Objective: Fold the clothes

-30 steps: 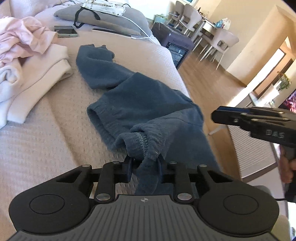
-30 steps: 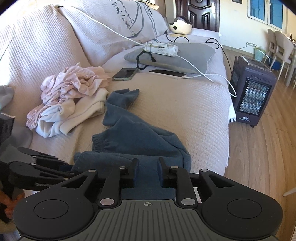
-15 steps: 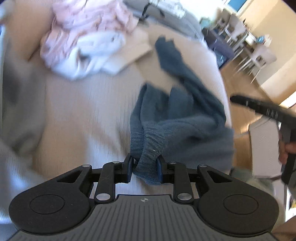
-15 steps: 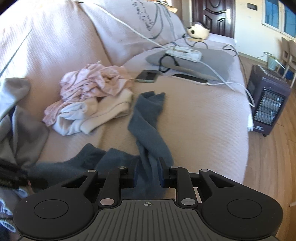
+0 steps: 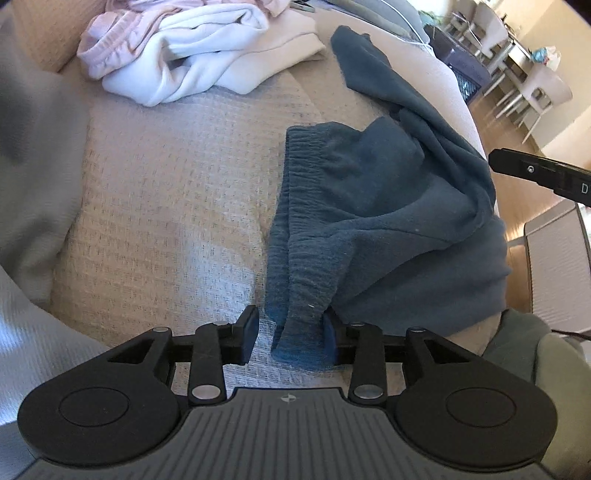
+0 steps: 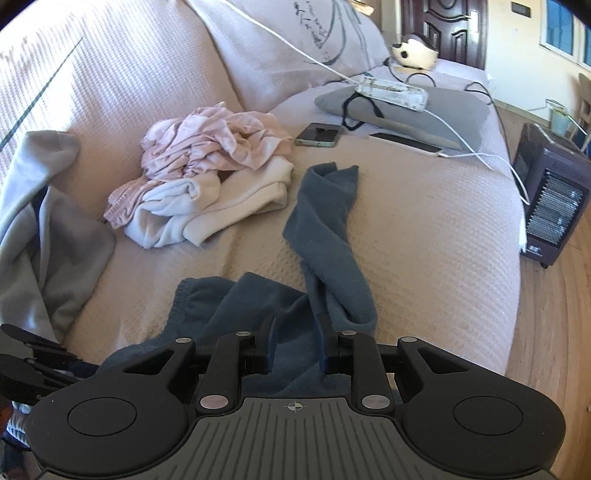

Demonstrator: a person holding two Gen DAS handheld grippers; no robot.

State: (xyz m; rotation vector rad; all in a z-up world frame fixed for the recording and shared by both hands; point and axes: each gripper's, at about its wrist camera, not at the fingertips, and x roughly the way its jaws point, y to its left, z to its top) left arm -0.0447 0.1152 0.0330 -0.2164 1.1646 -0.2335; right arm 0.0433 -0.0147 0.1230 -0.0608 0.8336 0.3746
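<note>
The left gripper (image 5: 290,334) opens, releasing the blue trousers' (image 5: 388,206) waistband on the sofa (image 5: 166,206); the right gripper (image 6: 295,349), jaws clamped on cloth, keeps them stretched for folding.

1. We read a single white letter "D" on the black arm of the right hand-held gripper (image 5: 546,175), cut off at the edge of the left wrist view.
2. We see dark script on the pale cushion (image 6: 314,29), too small to read.
3. We find markings on the dark heater (image 6: 554,199) illegible.
</note>
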